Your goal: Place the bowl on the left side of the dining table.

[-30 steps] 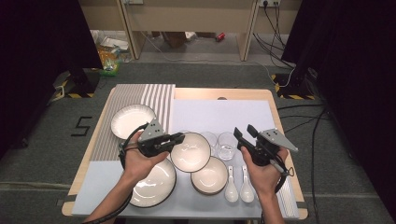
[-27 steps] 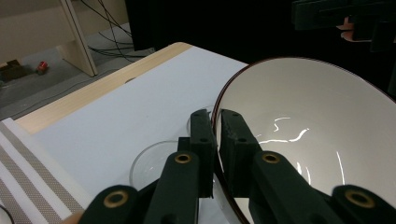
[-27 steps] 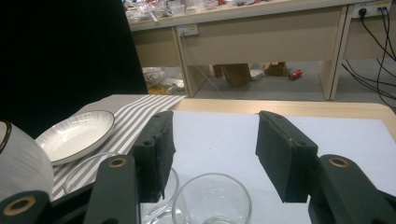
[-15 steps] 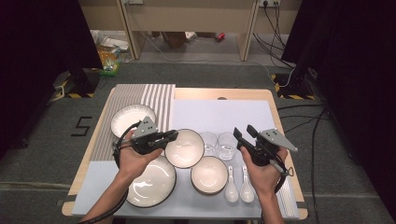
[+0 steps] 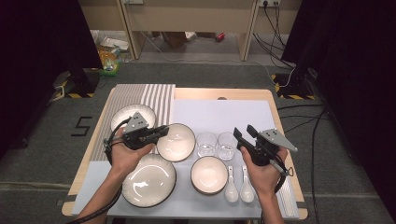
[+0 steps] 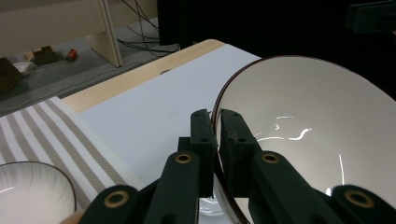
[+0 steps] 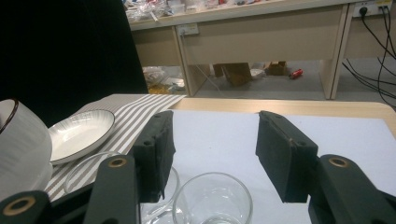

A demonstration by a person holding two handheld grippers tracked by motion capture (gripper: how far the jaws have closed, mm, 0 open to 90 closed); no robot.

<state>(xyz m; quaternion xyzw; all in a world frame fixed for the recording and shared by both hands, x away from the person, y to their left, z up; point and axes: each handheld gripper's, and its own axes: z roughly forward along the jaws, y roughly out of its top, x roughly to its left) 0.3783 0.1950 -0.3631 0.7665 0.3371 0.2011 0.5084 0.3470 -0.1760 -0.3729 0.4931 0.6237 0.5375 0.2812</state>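
Observation:
My left gripper (image 5: 163, 131) is shut on the left rim of a white bowl with a dark edge (image 5: 177, 142), which hangs tilted over the white mat. In the left gripper view the jaws (image 6: 217, 117) pinch that rim, with the bowl (image 6: 308, 135) opening to the right. My right gripper (image 5: 243, 132) stands open above the table's right side, nothing between its jaws. In the right gripper view its open jaws (image 7: 212, 135) look over two empty glasses (image 7: 212, 198), and the held bowl (image 7: 21, 149) shows at the left edge.
A ribbed plate (image 5: 133, 116) rests on the striped mat (image 5: 154, 95). On the white mat (image 5: 219, 114) sit a large plate (image 5: 148, 179), a small bowl (image 5: 208, 174), two glasses (image 5: 206, 143) and two white spoons (image 5: 238, 186). Chopsticks lie by the right edge.
My left gripper has carried the bowl leftward and slightly away from me, toward the striped mat. The right gripper has stayed where it was.

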